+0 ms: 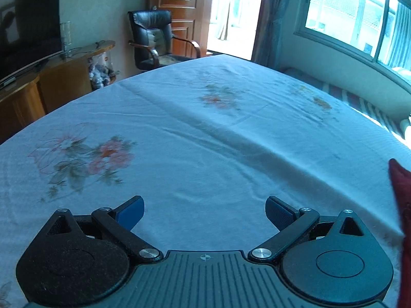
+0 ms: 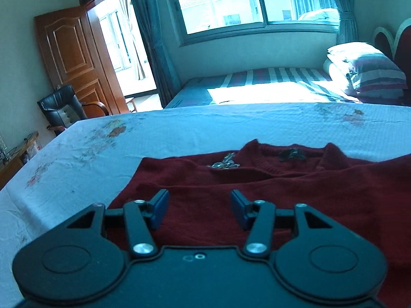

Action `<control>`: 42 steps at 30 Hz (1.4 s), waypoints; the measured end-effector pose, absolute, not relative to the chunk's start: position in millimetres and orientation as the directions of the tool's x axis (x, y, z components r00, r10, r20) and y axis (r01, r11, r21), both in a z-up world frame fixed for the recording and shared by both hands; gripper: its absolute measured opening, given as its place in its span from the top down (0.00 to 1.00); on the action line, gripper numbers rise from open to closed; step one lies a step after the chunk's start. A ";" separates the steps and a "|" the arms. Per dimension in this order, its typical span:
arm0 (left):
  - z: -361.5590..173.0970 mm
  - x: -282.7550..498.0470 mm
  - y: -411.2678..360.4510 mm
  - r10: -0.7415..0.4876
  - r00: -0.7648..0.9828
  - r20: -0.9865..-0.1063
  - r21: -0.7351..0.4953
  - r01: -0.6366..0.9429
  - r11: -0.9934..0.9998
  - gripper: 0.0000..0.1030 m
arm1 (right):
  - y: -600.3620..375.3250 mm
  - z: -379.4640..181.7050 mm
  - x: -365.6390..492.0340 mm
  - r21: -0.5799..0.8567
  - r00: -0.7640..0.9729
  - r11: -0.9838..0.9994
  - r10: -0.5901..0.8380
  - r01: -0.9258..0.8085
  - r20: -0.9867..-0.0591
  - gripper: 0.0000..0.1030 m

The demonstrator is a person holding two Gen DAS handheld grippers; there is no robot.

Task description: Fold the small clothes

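Observation:
A dark red knit sweater (image 2: pixel 257 187) lies flat on the floral white sheet (image 2: pixel 102 148), collar away from me, with a sparkly ornament (image 2: pixel 226 163) near the neckline. My right gripper (image 2: pixel 199 209) is open and empty, just above the sweater's near part. In the left wrist view only an edge of the sweater (image 1: pixel 402 205) shows at the far right. My left gripper (image 1: pixel 204 211) is open and empty over bare sheet (image 1: pixel 205 141), left of the sweater.
A black leather armchair (image 1: pixel 154 41) and a wooden door (image 1: pixel 179 5) stand beyond the far edge. A wooden TV cabinet (image 1: pixel 51 77) is at the left. A striped bed (image 2: pixel 269 82) with pillows (image 2: pixel 367 69) lies under the window.

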State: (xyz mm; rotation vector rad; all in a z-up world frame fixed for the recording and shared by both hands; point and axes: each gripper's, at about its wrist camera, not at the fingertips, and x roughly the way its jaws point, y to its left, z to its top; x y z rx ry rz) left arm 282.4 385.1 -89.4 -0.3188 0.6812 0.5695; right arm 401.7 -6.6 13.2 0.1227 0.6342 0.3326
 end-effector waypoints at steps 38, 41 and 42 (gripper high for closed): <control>-87.2 515.1 93.9 0.034 0.759 -0.650 0.041 -0.009 0.999 0.05 | -284.2 -11.0 472.2 0.214 0.748 0.976 0.106 0.048 -0.655 0.74; -83.8 510.0 99.7 0.032 0.785 -0.619 0.012 -0.032 0.999 0.05 | -276.7 2.1 479.7 0.184 0.737 0.983 0.130 -0.008 -0.663 0.75; -82.0 508.6 101.1 0.034 0.787 -0.616 0.006 -0.039 0.999 0.05 | -271.5 4.2 484.3 0.160 0.730 0.987 0.120 -0.016 -0.673 0.78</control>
